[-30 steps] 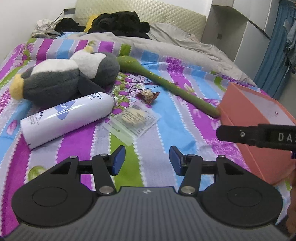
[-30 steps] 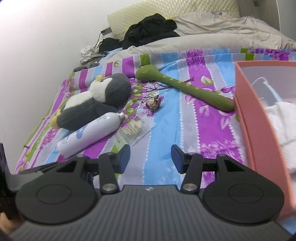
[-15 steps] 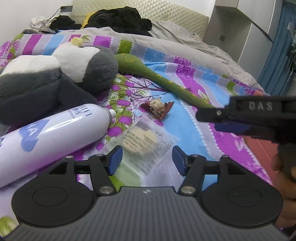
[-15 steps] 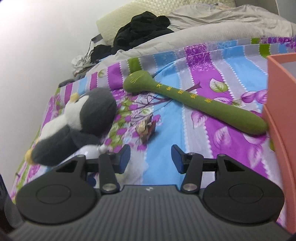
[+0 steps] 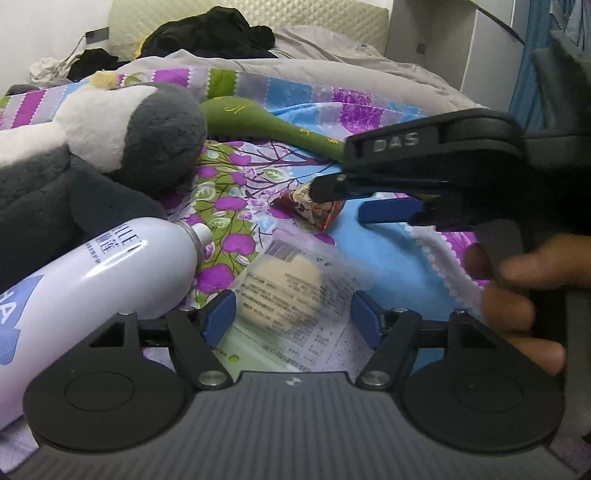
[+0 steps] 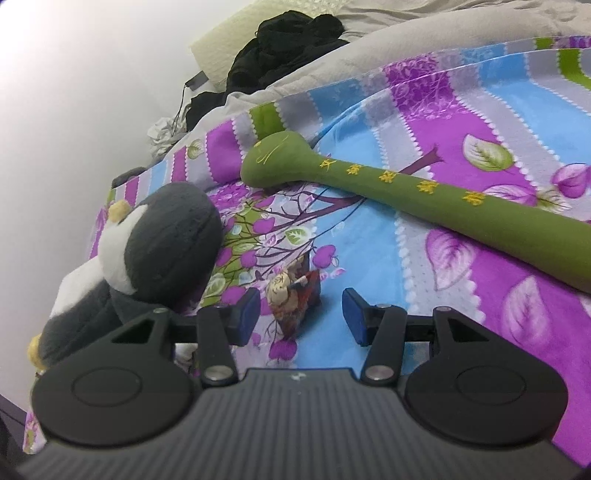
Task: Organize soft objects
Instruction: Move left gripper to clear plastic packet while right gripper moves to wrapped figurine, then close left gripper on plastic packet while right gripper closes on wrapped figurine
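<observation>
Both tools are down low over the striped bedspread (image 6: 436, 122), and the penguin (image 6: 162, 243) is the landmark here, lying on its side. The left gripper (image 5: 291, 317) sits with its jaws spread wide, nothing between the blue pads but air, and under that gap lies the clear packet (image 5: 291, 291) with a beige pad inside. That packet is just in front of the penguin, beside the nozzle end of the white bottle (image 5: 92, 277), which lies flat against the plush body.

Over on the other side, the right gripper (image 6: 301, 314) is just as wide apart and holding nothing. Framed in its gap is the small wrapper (image 6: 293, 295), red and printed, standing a little crumpled just beside the penguin's head. From the left camera the same wrapper (image 5: 314, 210) shows partly behind the right gripper's (image 5: 351, 201) black finger, which crosses the view with one blue pad showing. Whether a pad touches the wrapper cannot be told. The hand (image 5: 517, 291) on that tool is blurred at the right edge.

Beyond the penguin's head stretches the long green plush (image 6: 406, 199), round end near the penguin, yellow stitching down its length, running away to the right. Farther back from the penguin, dark clothes (image 6: 280, 48) are heaped on a grey blanket (image 6: 461, 33).
</observation>
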Demonstrator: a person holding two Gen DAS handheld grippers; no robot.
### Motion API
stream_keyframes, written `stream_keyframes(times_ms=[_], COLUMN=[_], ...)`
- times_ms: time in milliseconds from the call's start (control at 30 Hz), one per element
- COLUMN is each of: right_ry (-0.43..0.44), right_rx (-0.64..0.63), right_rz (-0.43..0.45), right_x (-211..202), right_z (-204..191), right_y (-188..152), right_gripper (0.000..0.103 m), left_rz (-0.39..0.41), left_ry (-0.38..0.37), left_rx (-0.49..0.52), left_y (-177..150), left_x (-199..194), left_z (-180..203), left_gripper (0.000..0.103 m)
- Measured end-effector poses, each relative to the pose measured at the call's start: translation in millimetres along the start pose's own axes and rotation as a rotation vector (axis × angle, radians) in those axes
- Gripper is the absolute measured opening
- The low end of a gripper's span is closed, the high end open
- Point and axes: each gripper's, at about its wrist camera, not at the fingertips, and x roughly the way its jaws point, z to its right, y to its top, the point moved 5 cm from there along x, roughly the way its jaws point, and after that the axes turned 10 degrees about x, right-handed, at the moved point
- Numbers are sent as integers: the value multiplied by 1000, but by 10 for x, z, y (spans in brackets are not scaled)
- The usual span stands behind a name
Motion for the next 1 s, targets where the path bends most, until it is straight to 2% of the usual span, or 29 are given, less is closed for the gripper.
stream_keyframes(times_ms=[100,167,233,433,733,1000], right_ry=[15,20,7,-24,-74,-123], right_rx=[-4,-25,-39,-70,-131,-184], right_rz=[-24,-31,-28,-18,10,22], right_x=[110,152,166,120,-180,-562], right_z=[-3,-38,-69,-94,-174,-184], right_y=[9,7,15,36,26,-90], right_gripper=[50,49,38,33,33,33], left_rz=[0,0,0,-4,-13,-17], left_ry=[2,8,27,49,40,35], left_rx=[-12,-20,-31,-72,-145,-193], left_y=[4,5,2,11,22,-14], left_x=[26,32,20,-21,-240,-587], left_z=[-23,-38,-57,-135,-129,-46], left_gripper=[70,64,53,37,24,21])
